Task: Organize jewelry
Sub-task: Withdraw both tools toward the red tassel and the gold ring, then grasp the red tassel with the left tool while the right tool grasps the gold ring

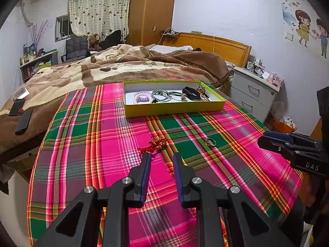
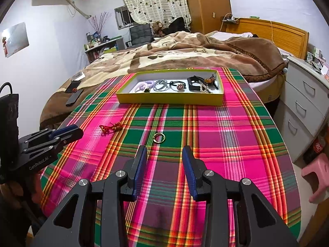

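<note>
Left wrist view is showing one tray (image 1: 174, 108) at upper centre, one red knot (image 1: 154, 145) and one ring (image 1: 211, 142) lying loose on the cloth (image 1: 102, 144). The left gripper (image 1: 161, 158) is hovering with fingers parted, holding nothing, just short of the knot, whose long axis is slanting lower left to upper right. The right gripper (image 2: 164, 151) is gaping wider, empty, just below the ring.

place: home bedroom | evidence: bed (image 1: 123, 65), wardrobe (image 1: 152, 12), nightstand (image 1: 253, 90)
</note>
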Available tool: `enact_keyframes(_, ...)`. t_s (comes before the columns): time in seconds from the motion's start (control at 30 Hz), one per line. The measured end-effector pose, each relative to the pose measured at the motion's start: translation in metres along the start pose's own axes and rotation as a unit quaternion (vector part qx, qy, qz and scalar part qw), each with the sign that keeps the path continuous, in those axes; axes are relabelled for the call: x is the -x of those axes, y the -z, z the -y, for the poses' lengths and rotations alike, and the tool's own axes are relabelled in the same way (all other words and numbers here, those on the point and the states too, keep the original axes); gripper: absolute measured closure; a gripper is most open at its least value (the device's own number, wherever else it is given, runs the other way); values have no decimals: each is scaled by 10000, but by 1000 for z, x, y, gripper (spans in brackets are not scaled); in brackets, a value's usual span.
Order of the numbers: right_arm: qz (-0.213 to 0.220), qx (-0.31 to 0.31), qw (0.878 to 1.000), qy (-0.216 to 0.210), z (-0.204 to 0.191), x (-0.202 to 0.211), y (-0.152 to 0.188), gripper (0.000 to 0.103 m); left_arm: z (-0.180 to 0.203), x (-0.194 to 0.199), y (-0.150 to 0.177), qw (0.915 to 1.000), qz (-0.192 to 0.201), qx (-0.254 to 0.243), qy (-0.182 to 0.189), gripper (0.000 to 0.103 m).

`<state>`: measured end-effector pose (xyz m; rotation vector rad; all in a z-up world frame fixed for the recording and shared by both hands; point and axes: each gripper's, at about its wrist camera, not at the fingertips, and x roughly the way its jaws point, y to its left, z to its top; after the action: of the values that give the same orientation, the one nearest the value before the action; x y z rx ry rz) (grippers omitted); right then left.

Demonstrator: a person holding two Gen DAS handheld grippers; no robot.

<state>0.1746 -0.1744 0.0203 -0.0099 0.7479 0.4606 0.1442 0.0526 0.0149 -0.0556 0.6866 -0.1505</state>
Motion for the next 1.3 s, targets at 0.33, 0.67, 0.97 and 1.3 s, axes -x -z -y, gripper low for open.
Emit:
enact_keyframes(0.33, -201, 85, 9998, -5, -3, -22, -4, 66, -13, -21, -9, 9999, -143, -51, -2, 68)
enact_keyframes(0.67, -560, 277, 9980, -9, -8, -58, -10, 66, -17, -59, -20, 9984, -523, -187, 122, 67)
enact_keyframes(0.97, -872, 404, 9954, -14, -10, -89, -16, 66, -13, -89, -26, 9951, -907, -359, 147, 66)
enact_keyframes(1.3, -983, 529, 9937, 69, -13, -104, -20, 66, -4, -105, -27, 9911, -1140, -665, 185, 66)
